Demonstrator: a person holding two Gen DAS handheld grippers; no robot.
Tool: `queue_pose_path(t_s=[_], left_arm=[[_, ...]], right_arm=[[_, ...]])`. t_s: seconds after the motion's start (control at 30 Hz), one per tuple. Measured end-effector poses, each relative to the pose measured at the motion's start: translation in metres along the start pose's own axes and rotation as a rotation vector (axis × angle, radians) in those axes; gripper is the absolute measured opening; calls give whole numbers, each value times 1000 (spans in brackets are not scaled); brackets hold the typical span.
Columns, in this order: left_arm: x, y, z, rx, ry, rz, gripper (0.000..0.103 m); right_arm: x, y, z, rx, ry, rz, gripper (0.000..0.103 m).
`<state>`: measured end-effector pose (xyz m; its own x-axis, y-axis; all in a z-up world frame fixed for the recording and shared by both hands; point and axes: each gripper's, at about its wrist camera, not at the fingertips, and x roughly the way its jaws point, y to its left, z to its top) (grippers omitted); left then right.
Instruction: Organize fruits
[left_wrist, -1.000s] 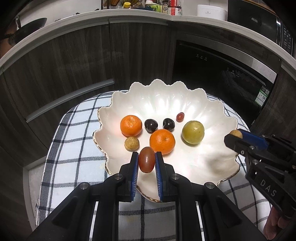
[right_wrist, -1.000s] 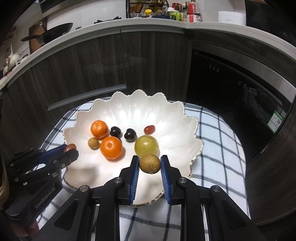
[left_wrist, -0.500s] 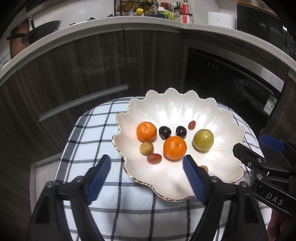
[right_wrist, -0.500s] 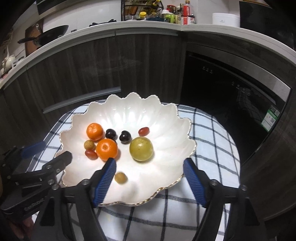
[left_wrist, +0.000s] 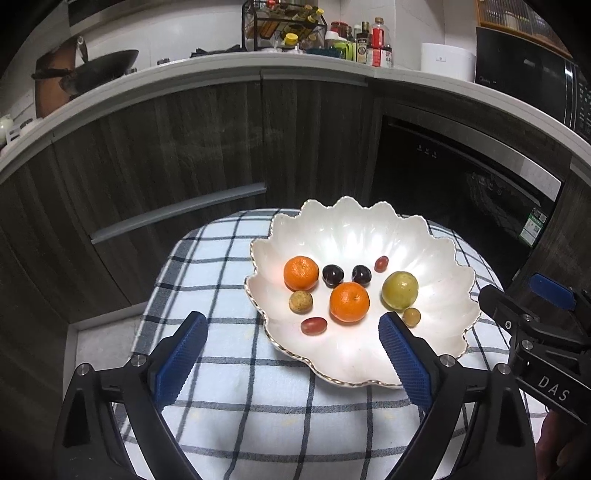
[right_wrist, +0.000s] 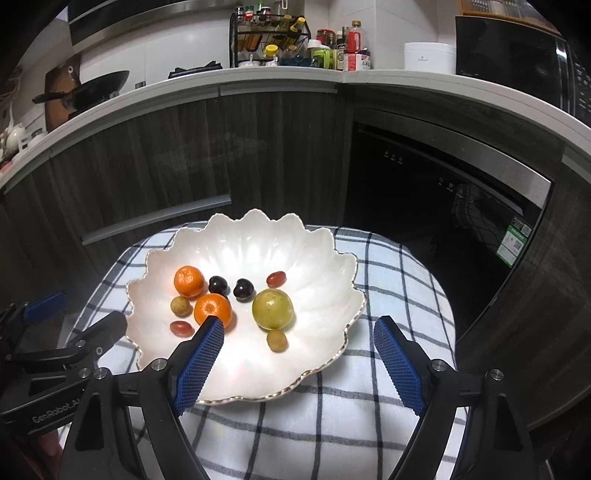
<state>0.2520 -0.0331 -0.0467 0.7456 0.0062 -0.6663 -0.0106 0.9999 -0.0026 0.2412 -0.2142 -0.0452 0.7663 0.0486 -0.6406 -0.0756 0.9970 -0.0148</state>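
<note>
Left wrist view: both fruits, pinched a second ago, are now released into the bowl (left_wrist: 436, 236); jaws of the left gripper (left_wrist: 291, 354) and right gripper (right_wrist: 299, 354) are still spreading, nothing between them.

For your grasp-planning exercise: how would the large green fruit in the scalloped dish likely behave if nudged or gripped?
The green fruit looks round and smooth, so a nudge would probably roll it down the curved white dish. Its glossy skin may slip between pads. As the largest fruit there, it is likely the heaviest.

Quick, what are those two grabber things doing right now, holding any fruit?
Left gripper: fingers opening, nothing between them, holding nothing.
Right gripper: fingers opening, holding nothing.
</note>
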Motion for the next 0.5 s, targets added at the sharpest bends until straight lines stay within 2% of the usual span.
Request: queue_pose_path(t_s=[0.17, 0.5], left_arm=[[-17, 2, 0, 2, -21, 5, 98], [-44, 2, -6, 15, -46, 21, 103]], right_arm=[[-15, 0, -2, 11, -23, -13, 91], [-44, -4, -9, 42, -46, -34, 92]])
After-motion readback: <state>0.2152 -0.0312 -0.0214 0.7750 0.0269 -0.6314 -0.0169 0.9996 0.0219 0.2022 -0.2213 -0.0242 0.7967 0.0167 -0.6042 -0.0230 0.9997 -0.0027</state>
